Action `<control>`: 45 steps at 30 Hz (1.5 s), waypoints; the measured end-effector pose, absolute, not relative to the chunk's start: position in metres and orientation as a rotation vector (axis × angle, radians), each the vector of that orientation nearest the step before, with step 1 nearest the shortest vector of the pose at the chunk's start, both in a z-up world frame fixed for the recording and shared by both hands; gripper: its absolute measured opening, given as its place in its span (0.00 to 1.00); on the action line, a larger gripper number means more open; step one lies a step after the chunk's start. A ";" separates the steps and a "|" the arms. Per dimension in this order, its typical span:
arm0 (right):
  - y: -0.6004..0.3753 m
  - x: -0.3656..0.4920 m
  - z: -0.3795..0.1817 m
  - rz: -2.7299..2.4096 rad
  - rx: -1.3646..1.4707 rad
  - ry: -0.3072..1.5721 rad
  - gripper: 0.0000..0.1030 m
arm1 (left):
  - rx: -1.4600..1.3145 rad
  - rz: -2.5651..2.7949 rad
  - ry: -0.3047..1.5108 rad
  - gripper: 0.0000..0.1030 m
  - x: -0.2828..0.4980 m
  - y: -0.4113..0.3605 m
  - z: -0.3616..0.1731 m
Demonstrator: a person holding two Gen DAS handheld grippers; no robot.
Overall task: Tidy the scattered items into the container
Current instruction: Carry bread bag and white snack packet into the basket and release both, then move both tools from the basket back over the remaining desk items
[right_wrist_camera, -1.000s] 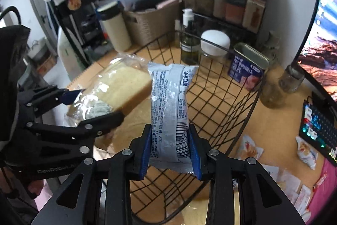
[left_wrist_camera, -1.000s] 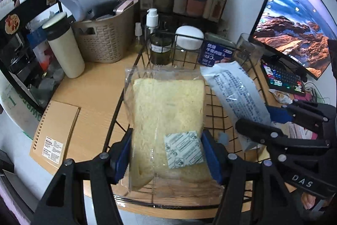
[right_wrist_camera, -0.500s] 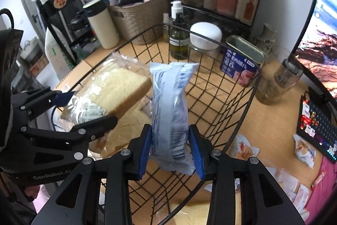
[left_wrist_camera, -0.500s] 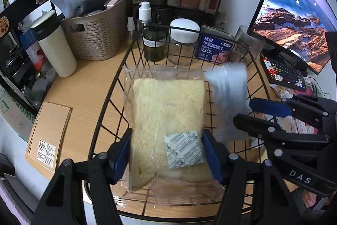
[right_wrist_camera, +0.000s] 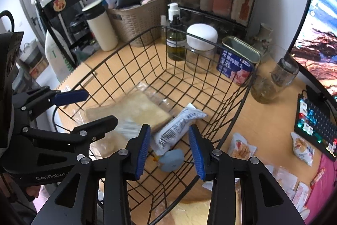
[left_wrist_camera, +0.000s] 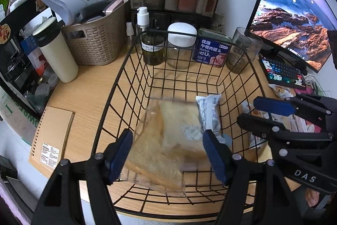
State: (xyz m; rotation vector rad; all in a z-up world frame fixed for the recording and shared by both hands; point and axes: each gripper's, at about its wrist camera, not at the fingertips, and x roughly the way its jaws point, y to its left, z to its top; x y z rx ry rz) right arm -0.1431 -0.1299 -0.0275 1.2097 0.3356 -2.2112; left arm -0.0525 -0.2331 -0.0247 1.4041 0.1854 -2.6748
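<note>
Bread in its clear bag (left_wrist_camera: 168,140) lay on the floor of the wire basket (left_wrist_camera: 126,60), lower centre of the left wrist frame, with the white snack packet (left_wrist_camera: 208,113) leaning against its right edge. Both sat loose on the mesh, and their blurred outlines suggested they had only just landed.

The left gripper (left_wrist_camera: 167,153) hung above the bread with its blue pads (left_wrist_camera: 120,155) spread and opening wider, clear of the bag on either side, so nothing was clamped. In the right wrist frame the right gripper (right_wrist_camera: 169,148) stood likewise apart over the white packet (right_wrist_camera: 179,125), its pads not touching the wrapper. Both tools pointed steeply down into the basket, which fits a drop from just above the rim rather than a careful set-down; soft, light packages tolerate that.

A small blue rounded object (right_wrist_camera: 170,160) rested on the mesh near the packet's lower end; I could not tell what it was.

More snack packets (right_wrist_camera: 242,146) remained on the wooden desk (right_wrist_camera: 267,119) outside the basket, lower right of the right wrist frame, near the keyboard (right_wrist_camera: 316,125). Judging from that, the tidying was partway done, and those seemed the likely next pickups for the right gripper.
</note>
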 end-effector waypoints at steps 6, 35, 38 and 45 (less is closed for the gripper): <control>-0.119 -0.138 -0.015 -2.242 1.182 0.318 0.39 | 1.367 -2.693 0.183 0.72 -0.047 -0.228 -0.013; 0.172 -0.050 0.046 -2.776 1.222 0.023 0.63 | 1.620 -2.987 0.047 0.72 -0.059 -0.031 0.004; 0.197 -0.041 0.040 -2.805 1.234 -0.013 0.63 | 1.642 -2.994 -0.035 0.72 -0.061 -0.009 -0.001; 0.230 -0.044 0.014 -2.791 1.306 -0.102 0.63 | 1.634 -2.994 -0.106 0.72 -0.072 0.019 -0.011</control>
